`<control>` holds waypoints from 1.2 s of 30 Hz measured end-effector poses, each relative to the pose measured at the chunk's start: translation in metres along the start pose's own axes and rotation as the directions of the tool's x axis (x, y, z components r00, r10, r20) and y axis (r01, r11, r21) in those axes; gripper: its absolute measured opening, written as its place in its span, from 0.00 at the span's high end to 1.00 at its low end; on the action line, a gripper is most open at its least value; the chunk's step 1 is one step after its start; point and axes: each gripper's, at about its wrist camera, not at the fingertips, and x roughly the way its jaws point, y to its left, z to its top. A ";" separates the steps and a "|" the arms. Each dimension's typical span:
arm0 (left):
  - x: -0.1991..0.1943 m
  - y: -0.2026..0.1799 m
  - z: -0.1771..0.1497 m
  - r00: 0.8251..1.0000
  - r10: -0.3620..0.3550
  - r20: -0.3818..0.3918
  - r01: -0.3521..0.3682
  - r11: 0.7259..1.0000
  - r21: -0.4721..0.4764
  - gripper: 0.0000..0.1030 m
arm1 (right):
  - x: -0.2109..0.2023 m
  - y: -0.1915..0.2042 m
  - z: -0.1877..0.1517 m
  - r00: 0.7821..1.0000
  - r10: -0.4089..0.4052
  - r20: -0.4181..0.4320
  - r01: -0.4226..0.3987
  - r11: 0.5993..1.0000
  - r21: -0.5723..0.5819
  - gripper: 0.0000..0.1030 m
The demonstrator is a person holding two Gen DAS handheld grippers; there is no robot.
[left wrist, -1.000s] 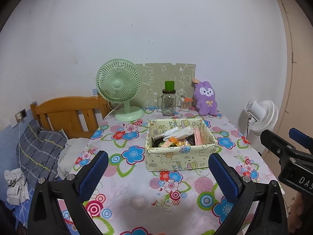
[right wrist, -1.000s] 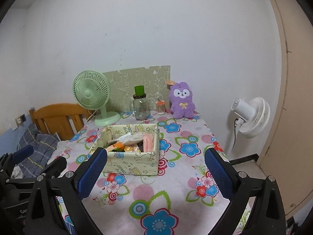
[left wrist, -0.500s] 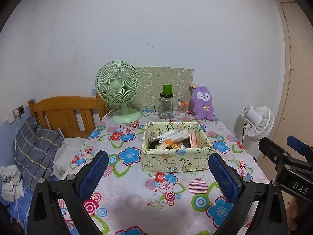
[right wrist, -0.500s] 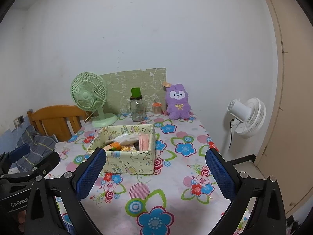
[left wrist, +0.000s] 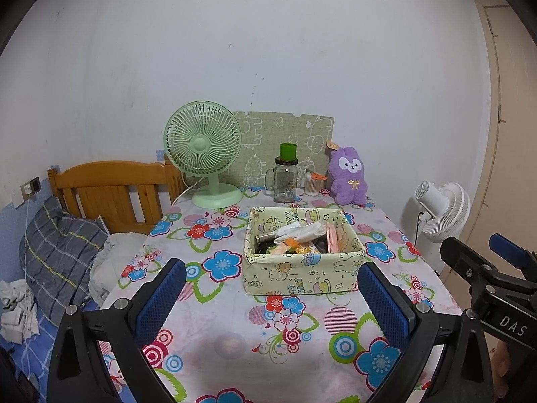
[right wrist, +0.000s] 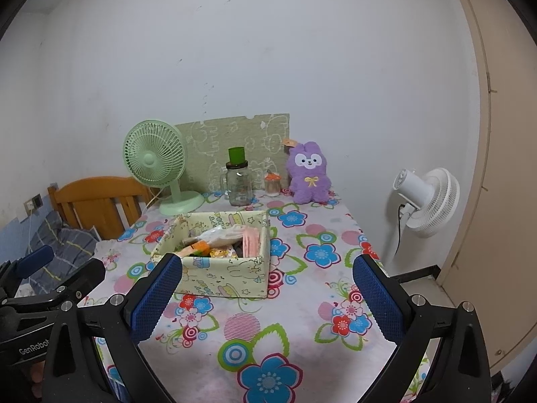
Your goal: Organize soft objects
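A purple plush rabbit (left wrist: pixel 348 176) (right wrist: pixel 308 173) sits upright at the table's far edge against the wall. In the middle of the floral tablecloth stands a pale yellow fabric box (left wrist: pixel 302 273) (right wrist: pixel 214 273) holding packets and small items. My left gripper (left wrist: pixel 268 297) is open, held back from the near side of the box with nothing between its fingers. My right gripper (right wrist: pixel 266 297) is open too, empty, to the right of the box. Each gripper shows at the edge of the other's view.
A green desk fan (left wrist: pixel 204 151), a glass jar with a green cap (left wrist: pixel 286 174) and a small jar (left wrist: pixel 313 183) line the back. A wooden headboard (left wrist: pixel 110 188) and bedding (left wrist: pixel 57 252) lie left. A white floor fan (right wrist: pixel 426 201) stands right.
Both grippers have pulled back and risen a little from the table, so the box and the plush rabbit look smaller. Both stay open and empty.
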 end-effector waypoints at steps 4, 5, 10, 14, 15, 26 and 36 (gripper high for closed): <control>0.001 0.000 0.000 1.000 0.002 -0.002 -0.002 1.000 -0.002 0.00 | 0.002 0.001 0.000 1.000 0.001 -0.003 -0.001 1.000 -0.001 0.00; 0.002 0.001 0.000 1.000 0.002 -0.002 -0.002 1.000 -0.004 0.00 | 0.002 0.001 0.000 1.000 0.000 -0.004 0.000 1.000 -0.001 0.00; 0.003 0.001 0.000 1.000 0.001 0.000 -0.001 1.000 0.000 0.00 | 0.003 0.002 0.000 1.000 0.002 -0.005 -0.002 1.000 0.006 0.00; 0.006 0.000 0.000 1.000 0.000 -0.004 0.000 1.000 0.003 0.00 | 0.005 0.002 -0.002 1.000 0.002 -0.008 -0.002 1.000 0.013 0.00; 0.005 0.000 0.000 1.000 0.000 -0.003 0.000 1.000 0.003 0.00 | 0.005 0.002 -0.002 1.000 0.002 -0.006 -0.002 1.000 0.011 0.00; 0.006 -0.001 0.000 1.000 -0.001 -0.002 0.001 1.000 0.001 0.00 | 0.005 0.001 -0.002 1.000 0.003 -0.005 -0.003 1.000 0.012 0.00; 0.007 -0.003 -0.001 1.000 -0.005 -0.004 0.005 1.000 0.001 0.00 | 0.004 0.001 -0.003 1.000 0.004 -0.003 -0.004 1.000 0.014 0.00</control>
